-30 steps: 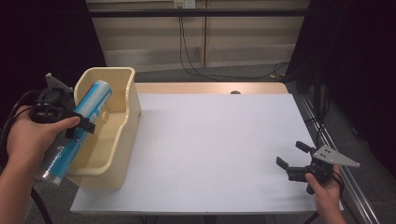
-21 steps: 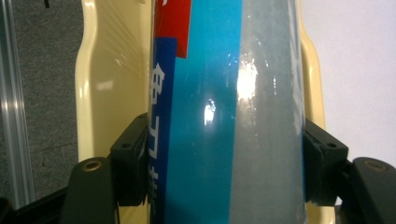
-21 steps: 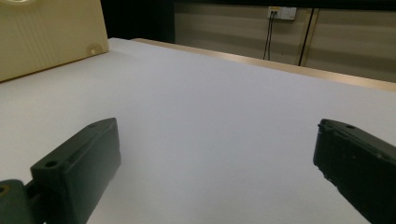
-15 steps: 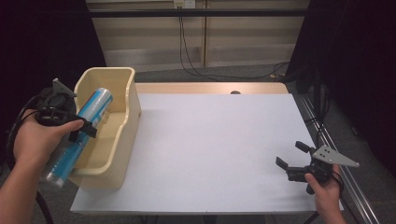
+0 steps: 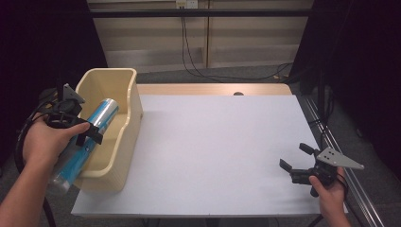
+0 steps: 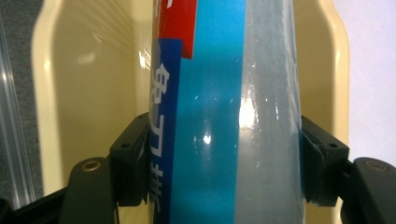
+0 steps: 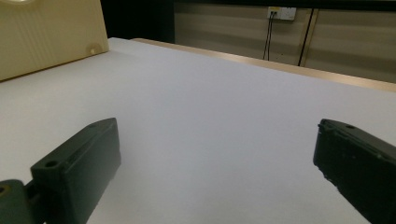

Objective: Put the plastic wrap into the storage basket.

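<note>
- The left tongs [image 5: 90, 135], at about nine o'clock on the worktop [image 5: 222, 151], are clenched on a long blue-labelled bottle [image 5: 87, 142]; the left gripper view shows a black jaw pressed against each side of the bottle's body [image 6: 219, 121].
- The bottle slants over the cream plastic bin [image 5: 124, 137], its far end inside the bin toward twelve o'clock and its near end overhanging the bin's six o'clock rim, out past the worktop edge.
- The step in hand looks like moving the bottle into or out of the bin; which one I cannot tell.
- To do it well, I would keep the grip firm on the slick, glossy label and hold the bottle's long axis in line with the bin's length, so neither end catches a wall.
- The grasp appears to sit near the bottle's middle, which should limit tipping; a slow, level move is safest.
- The right tongs [image 5: 295, 166], at about four o'clock, hang released over bare worktop with nothing between the jaws, well apart from the bin.
</note>
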`<state>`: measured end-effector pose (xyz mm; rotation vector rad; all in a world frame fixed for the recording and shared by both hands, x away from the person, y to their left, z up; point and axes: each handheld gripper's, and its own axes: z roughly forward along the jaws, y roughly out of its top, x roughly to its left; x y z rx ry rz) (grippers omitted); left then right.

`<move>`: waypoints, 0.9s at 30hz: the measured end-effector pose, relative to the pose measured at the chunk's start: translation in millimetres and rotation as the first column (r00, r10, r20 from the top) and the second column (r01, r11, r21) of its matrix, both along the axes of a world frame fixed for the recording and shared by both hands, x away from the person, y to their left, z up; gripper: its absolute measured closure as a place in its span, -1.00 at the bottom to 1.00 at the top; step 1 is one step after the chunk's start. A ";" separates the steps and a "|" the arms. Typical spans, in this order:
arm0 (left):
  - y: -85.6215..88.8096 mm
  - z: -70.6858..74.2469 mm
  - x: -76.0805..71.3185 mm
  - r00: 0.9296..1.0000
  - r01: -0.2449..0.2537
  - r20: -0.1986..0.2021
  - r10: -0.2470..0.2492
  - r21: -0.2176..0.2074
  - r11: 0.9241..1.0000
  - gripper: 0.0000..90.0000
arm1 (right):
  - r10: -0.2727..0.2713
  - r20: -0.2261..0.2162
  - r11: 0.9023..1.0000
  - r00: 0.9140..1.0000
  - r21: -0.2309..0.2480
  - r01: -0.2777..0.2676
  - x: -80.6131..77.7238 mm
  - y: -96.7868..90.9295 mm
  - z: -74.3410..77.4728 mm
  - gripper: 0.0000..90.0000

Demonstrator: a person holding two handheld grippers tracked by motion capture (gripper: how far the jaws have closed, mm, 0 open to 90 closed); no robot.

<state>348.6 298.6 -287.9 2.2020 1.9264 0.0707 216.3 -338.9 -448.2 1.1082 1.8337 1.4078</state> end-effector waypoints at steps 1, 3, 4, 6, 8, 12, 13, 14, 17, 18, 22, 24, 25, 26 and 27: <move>-0.2 -1.2 0.6 1.000 0.007 0.000 -0.007 -0.001 1.000 -0.29 | 0.000 0.000 1.000 1.000 0.000 0.000 0.0 0.0 0.0 -1.00; -3.0 -3.6 2.1 1.000 0.010 -0.012 -0.010 0.006 1.000 -0.30 | -0.001 -0.002 1.000 1.000 0.000 0.001 -0.1 -0.1 -0.1 -1.00; -4.1 -4.7 2.9 1.000 0.013 -0.020 -0.013 0.007 1.000 -0.30 | -0.001 -0.003 1.000 1.000 0.003 0.001 -0.1 0.1 -0.1 -1.00; -7.0 -3.4 4.6 1.000 0.016 -0.022 -0.016 0.004 1.000 -0.32 | -0.002 -0.002 1.000 1.000 0.003 0.002 0.0 -0.2 -0.3 -1.00; -6.2 10.2 4.9 0.999 0.005 0.048 -0.003 -0.036 0.999 -0.27 | -0.001 -0.002 1.000 1.000 0.001 0.001 0.3 -0.5 -0.4 -1.00; -11.2 36.8 5.5 0.995 0.015 0.104 -0.008 -0.066 0.998 -0.28 | -0.002 -0.002 1.000 1.000 0.007 0.002 0.7 0.4 -0.1 -1.00; -14.5 38.9 6.1 0.995 0.019 0.103 -0.011 -0.077 0.997 -0.31 | 0.001 0.001 1.000 1.000 0.007 -0.001 0.8 0.8 0.2 -1.00; -19.2 39.5 7.2 0.994 0.033 0.109 -0.021 -0.103 0.994 -0.34 | 0.004 0.002 1.000 1.000 0.003 -0.004 0.7 0.8 0.5 -1.00; -33.2 36.4 10.2 0.990 0.071 0.129 -0.054 -0.133 0.989 -0.38 | 0.004 0.003 1.000 1.000 0.001 -0.004 0.6 0.9 0.6 -1.00; -37.1 35.0 11.0 0.989 0.079 0.138 -0.059 -0.142 0.987 -0.39 | 0.003 0.001 1.000 1.000 0.003 -0.003 0.5 0.9 0.5 -1.00; -58.7 30.2 14.1 0.980 0.135 0.168 -0.107 -0.166 0.977 -0.39 | 0.000 0.000 1.000 1.000 0.009 0.000 0.1 -0.3 0.1 -1.00; -66.4 30.3 15.1 0.975 0.155 0.188 -0.121 -0.178 0.972 -0.41 | -0.001 0.001 1.000 1.000 0.006 0.001 0.3 -0.7 -0.2 -1.00; -70.3 30.3 15.5 0.972 0.163 0.200 -0.126 -0.183 0.969 -0.42 | -0.001 0.001 1.000 1.000 0.007 0.001 0.4 -0.7 -0.2 -1.00; -74.1 30.2 15.7 0.969 0.173 0.209 -0.132 -0.191 0.966 -0.42 | -0.001 0.002 1.000 1.000 0.007 0.001 0.3 -0.6 0.0 -1.00; -77.7 29.8 16.1 0.965 0.192 0.216 -0.149 -0.198 0.961 -0.44 | -0.001 0.002 1.000 1.000 0.004 0.001 0.0 -0.4 0.3 -1.00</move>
